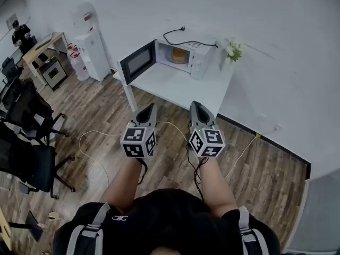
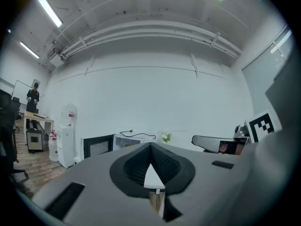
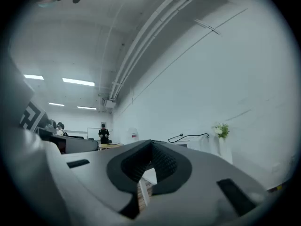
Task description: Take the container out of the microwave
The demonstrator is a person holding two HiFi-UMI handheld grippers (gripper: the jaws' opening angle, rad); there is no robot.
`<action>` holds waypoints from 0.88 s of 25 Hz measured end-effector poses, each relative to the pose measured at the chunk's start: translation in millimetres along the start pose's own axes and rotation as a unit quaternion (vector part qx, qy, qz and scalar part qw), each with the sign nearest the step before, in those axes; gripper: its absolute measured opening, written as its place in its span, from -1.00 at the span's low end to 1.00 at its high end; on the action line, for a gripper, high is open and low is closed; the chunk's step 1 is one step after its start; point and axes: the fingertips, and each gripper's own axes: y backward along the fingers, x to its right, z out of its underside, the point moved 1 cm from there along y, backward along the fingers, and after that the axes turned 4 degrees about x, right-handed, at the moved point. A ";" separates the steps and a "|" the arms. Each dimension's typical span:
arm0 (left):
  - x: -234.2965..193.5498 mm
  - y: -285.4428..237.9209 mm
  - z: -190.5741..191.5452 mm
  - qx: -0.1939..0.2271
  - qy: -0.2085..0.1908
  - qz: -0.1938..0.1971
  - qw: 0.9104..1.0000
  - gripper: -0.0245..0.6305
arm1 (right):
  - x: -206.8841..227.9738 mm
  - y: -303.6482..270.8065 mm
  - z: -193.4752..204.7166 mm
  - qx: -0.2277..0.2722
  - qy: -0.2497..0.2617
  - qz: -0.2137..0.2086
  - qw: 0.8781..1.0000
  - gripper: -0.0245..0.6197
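Observation:
The white microwave (image 1: 188, 57) stands on a white table (image 1: 180, 89) against the wall, its dark door (image 1: 138, 61) swung open to the left. A tan container (image 1: 179, 54) sits inside the cavity. My left gripper (image 1: 151, 108) and right gripper (image 1: 195, 106) are held side by side above the wooden floor, short of the table's front edge, both pointing at the microwave. Each is shut with nothing between its jaws. In the left gripper view the shut tips (image 2: 150, 146) hide most of the microwave; its door (image 2: 99, 146) shows at left. The right gripper view shows its shut tips (image 3: 151, 143).
A small plant in a vase (image 1: 232, 51) stands right of the microwave, and a black power cord (image 1: 183, 35) lies on top. A water dispenser (image 1: 93, 52) stands left of the table. Office chairs (image 1: 26, 137) fill the left side. A cable (image 1: 95, 142) lies on the floor.

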 end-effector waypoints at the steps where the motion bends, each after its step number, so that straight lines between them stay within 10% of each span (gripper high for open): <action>1: 2.9 -2.3 0.3 0.001 0.001 -0.001 1.000 -0.88 | 4.6 -0.4 -0.9 0.001 0.002 0.001 1.000 -0.92; 22: 39.2 -51.3 23.5 -0.007 -0.006 -0.023 1.000 -0.89 | 59.0 -14.1 4.4 0.012 0.023 -0.015 1.000 -0.91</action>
